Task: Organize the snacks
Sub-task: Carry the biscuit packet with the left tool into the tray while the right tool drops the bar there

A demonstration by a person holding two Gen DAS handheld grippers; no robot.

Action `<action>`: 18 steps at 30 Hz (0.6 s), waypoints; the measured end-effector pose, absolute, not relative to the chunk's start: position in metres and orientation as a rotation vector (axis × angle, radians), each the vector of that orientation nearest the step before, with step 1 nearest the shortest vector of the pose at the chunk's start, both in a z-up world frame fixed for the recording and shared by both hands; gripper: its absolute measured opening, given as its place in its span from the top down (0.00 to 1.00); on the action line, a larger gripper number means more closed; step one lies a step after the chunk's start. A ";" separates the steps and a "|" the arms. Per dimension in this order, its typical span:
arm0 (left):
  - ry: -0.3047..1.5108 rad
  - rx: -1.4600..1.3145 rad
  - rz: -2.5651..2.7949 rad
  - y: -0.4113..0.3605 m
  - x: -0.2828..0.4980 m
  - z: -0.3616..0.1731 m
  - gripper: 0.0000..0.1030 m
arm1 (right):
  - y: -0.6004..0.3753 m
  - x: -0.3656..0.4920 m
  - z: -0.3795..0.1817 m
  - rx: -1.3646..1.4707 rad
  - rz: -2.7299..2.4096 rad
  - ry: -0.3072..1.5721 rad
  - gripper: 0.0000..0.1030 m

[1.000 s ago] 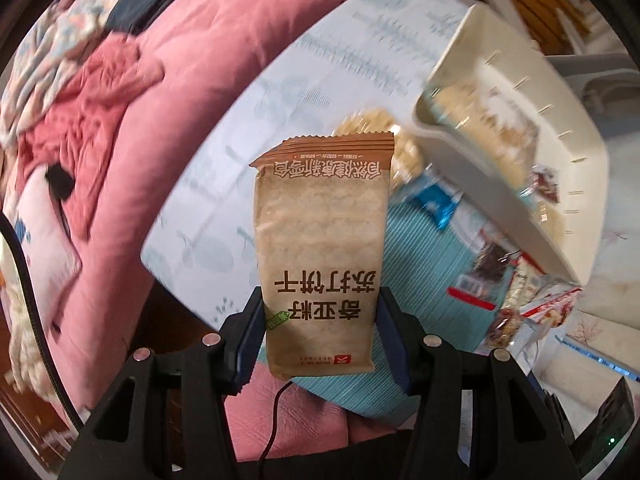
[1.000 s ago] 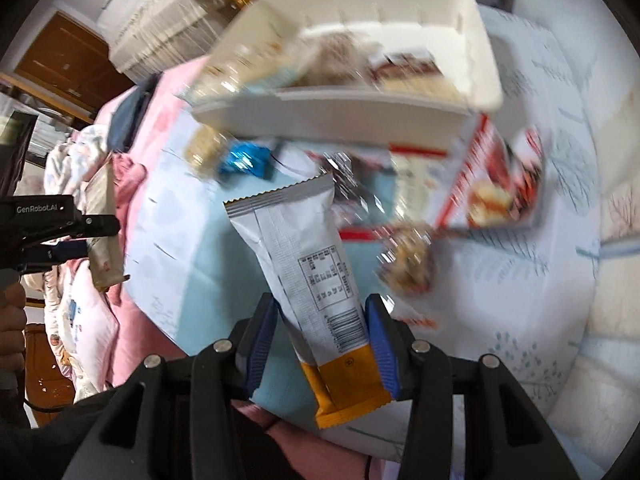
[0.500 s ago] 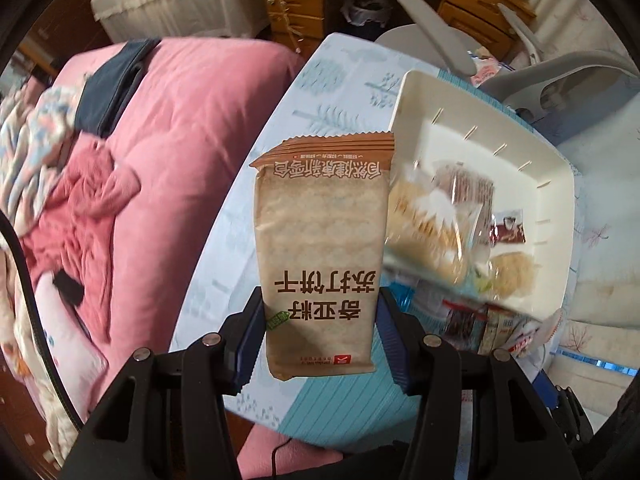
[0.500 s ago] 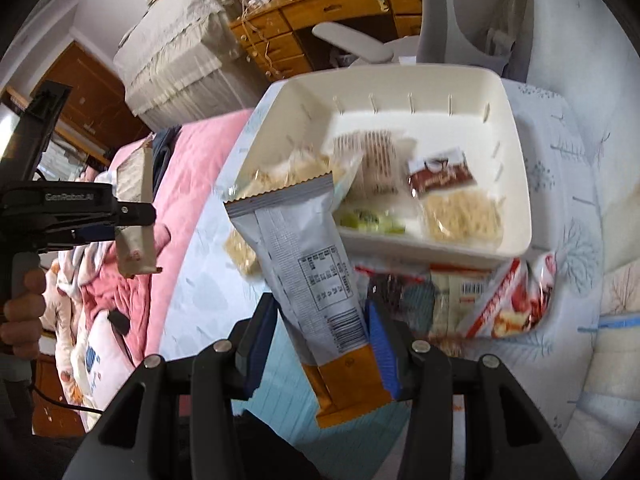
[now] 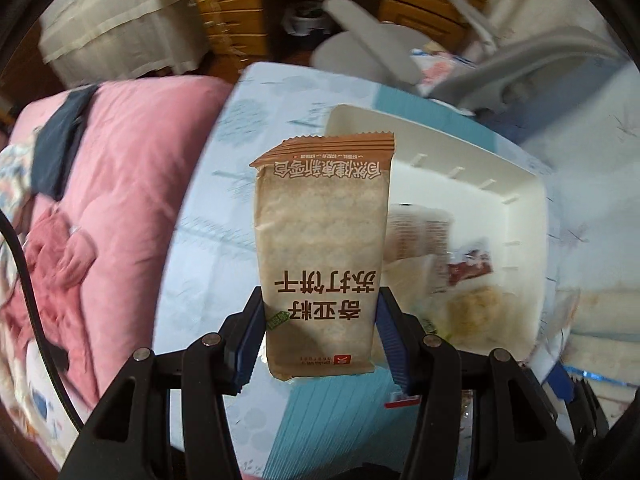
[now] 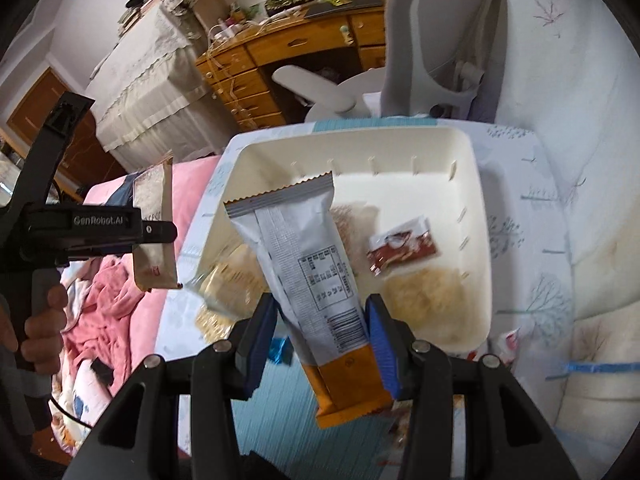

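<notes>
The white bin (image 6: 478, 216) already holds several snacks, its far half bare; a few packets still lie on the table (image 6: 516, 168) at its near edge. Your left gripper (image 5: 320, 336) is clamped on a brown cracker packet (image 5: 324, 240) above the table just left of the bin's rim. Your right gripper (image 6: 322, 344) pinches a grey-and-orange wafer packet (image 6: 304, 264) over the bin's near wall. Both look ready to drop.
</notes>
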State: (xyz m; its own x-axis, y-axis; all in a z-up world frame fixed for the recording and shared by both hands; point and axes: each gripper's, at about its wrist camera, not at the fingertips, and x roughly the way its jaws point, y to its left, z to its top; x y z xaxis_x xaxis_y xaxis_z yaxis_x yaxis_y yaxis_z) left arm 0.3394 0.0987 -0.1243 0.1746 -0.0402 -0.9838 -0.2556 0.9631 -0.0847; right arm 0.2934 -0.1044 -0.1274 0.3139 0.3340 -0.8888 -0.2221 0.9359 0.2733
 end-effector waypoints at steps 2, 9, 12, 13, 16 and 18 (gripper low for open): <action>1.391 -0.250 0.113 0.089 0.346 -0.128 0.49 | -0.107 0.299 -0.129 0.105 0.348 1.195 0.55; 1.343 -0.232 -0.023 0.055 0.352 -0.130 0.49 | -0.117 0.311 -0.136 0.111 0.304 1.190 0.54; 1.319 -0.260 -0.120 0.045 0.349 -0.126 0.48 | -0.124 0.314 -0.138 0.143 0.285 1.190 0.53; 1.309 -0.263 -0.137 0.043 0.347 -0.124 0.48 | -0.126 0.315 -0.139 0.155 0.283 1.193 0.53; 1.285 -0.265 -0.167 0.037 0.342 -0.117 0.39 | -0.133 0.315 -0.141 0.184 0.278 1.210 0.51; 1.272 -0.257 -0.156 0.034 0.337 -0.111 0.39 | -0.138 0.314 -0.143 0.201 0.267 1.226 0.50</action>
State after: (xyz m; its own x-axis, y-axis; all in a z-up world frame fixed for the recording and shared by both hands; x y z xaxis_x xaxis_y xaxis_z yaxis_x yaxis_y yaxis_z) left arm 0.3373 0.0341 -0.1111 0.2890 -0.2563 -0.9224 -0.0261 0.9610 -0.2753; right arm 0.3139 -0.1379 -0.1430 0.3130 0.3080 -0.8984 -0.0934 0.9513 0.2936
